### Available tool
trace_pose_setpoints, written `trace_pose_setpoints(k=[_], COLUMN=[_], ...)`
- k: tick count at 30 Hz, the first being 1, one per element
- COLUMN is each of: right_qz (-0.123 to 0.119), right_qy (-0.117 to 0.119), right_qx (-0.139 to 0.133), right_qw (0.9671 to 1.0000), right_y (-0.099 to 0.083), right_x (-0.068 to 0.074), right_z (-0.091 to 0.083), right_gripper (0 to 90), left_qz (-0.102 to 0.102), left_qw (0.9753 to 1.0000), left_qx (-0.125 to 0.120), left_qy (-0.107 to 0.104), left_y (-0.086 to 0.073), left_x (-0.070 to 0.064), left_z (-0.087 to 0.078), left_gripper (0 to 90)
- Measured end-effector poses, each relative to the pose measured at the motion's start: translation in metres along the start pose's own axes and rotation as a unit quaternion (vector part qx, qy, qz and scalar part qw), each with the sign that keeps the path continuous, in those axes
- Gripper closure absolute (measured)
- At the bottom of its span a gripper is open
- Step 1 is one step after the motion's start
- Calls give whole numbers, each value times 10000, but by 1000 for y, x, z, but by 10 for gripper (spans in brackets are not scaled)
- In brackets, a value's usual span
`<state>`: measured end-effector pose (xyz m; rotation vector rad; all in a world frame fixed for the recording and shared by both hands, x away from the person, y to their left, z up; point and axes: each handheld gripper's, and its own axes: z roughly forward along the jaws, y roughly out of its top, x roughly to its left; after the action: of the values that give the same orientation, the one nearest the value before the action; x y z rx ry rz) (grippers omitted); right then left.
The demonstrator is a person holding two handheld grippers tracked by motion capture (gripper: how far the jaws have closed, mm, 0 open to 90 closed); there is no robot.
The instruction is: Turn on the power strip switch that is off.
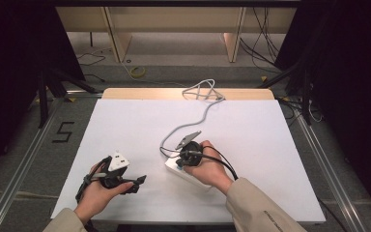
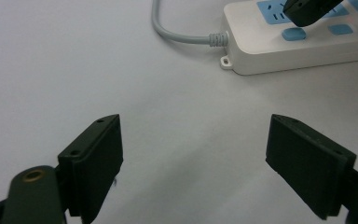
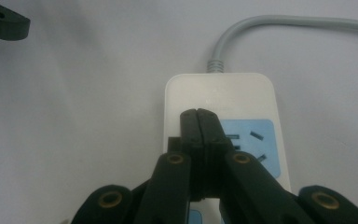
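— Strip (image 3: 223,126) position?
— Mid-desk (image 1: 125,121), flat, cord (image 1: 193,123) trailing away. My right gripper (image 3: 199,116) sits pinched together, empty, over its blue socket (image 3: 254,144).
— Left?
— Left gripper (image 2: 193,154) spread wide, empty, near the strip's end.

A black numeral "5" (image 1: 64,131) is marked on the floor left of the table.

My white bench top (image 1: 125,121) sits on grey carpet (image 1: 24,140), a black "5" (image 1: 63,131) taped at left. Beyond it stand pale wooden furniture legs (image 1: 113,34), loose floor cables (image 1: 265,43) and dark curtains (image 1: 9,58).
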<state>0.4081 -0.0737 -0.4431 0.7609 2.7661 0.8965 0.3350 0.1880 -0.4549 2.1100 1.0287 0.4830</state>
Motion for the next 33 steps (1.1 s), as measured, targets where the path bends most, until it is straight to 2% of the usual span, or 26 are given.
trace_pose_setpoints(k=[15,33], right_qz=[-56,-11], right_qy=[13,10], right_qx=[68,95], right_qw=[10000,10000], right_y=[1,1], right_x=[1,1], right_z=[4,4], right_gripper=[900,900], left_qz=[5,7], left_qw=[10000,10000], left_qx=[1,6], left_qy=[7,11], left_y=[0,0], left_x=[0,-1], left_z=[0,0], left_gripper=[184,184])
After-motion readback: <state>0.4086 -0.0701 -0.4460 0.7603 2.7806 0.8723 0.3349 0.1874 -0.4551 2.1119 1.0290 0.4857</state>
